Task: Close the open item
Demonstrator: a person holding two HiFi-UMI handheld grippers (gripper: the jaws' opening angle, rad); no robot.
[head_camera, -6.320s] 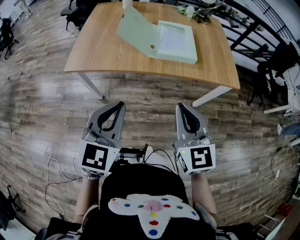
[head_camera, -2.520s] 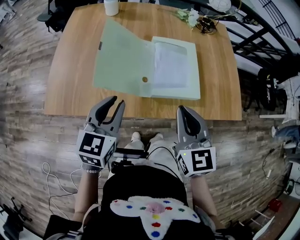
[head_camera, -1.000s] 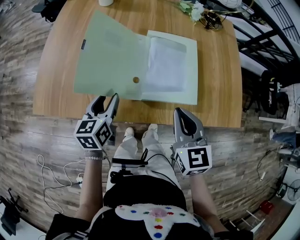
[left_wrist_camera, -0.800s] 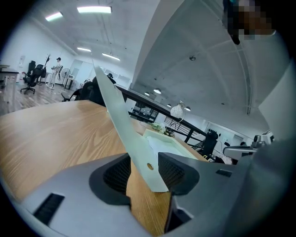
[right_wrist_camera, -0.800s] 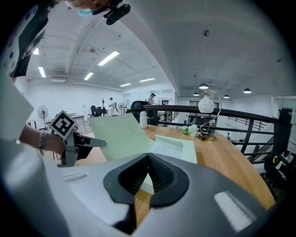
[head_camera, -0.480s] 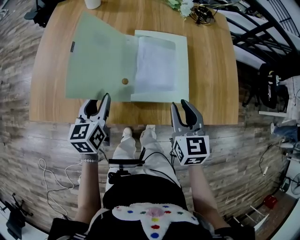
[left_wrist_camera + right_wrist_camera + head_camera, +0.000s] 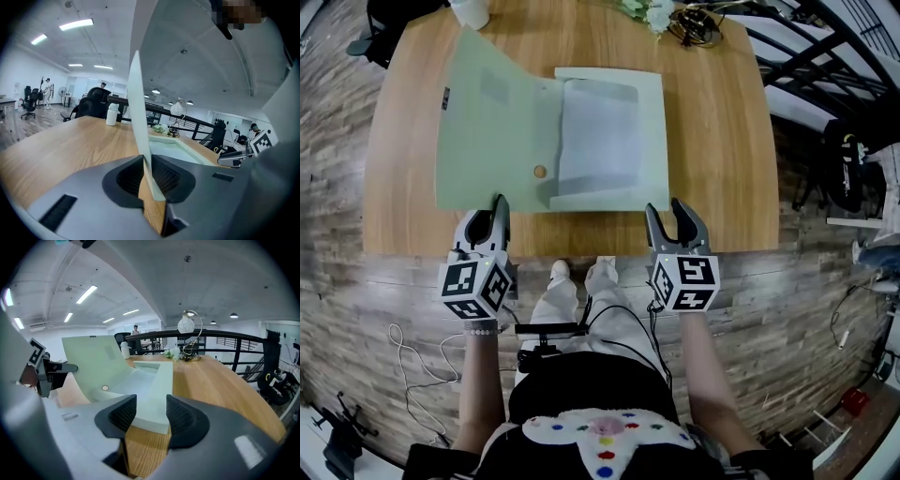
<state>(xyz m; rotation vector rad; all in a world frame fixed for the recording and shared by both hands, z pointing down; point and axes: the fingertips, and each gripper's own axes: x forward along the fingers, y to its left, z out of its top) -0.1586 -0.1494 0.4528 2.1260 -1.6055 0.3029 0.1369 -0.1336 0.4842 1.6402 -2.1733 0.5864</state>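
Observation:
A pale green box file lies open on the wooden table (image 7: 722, 141). Its lid (image 7: 492, 131) is spread to the left and its tray (image 7: 605, 141), with white paper inside, lies to the right. My left gripper (image 7: 492, 208) is at the lid's near edge; its jaws have just been closing and now pinch that edge. In the left gripper view the lid (image 7: 138, 103) rises from between the pads of my left gripper (image 7: 149, 176). My right gripper (image 7: 673, 214) has just been opening; it is open, with the tray's near corner (image 7: 154, 399) just ahead of its jaws (image 7: 151, 416).
A white cup (image 7: 471, 11), a small bunch of flowers (image 7: 642, 11) and a wire ornament (image 7: 694, 19) stand along the table's far edge. Black railings (image 7: 825, 56) run to the right of the table. The person's legs are below the near edge.
Both grippers have moved forward to the table's near edge. The left jaws went from wide open to closed on the lid's edge. The right jaws went from shut to open.

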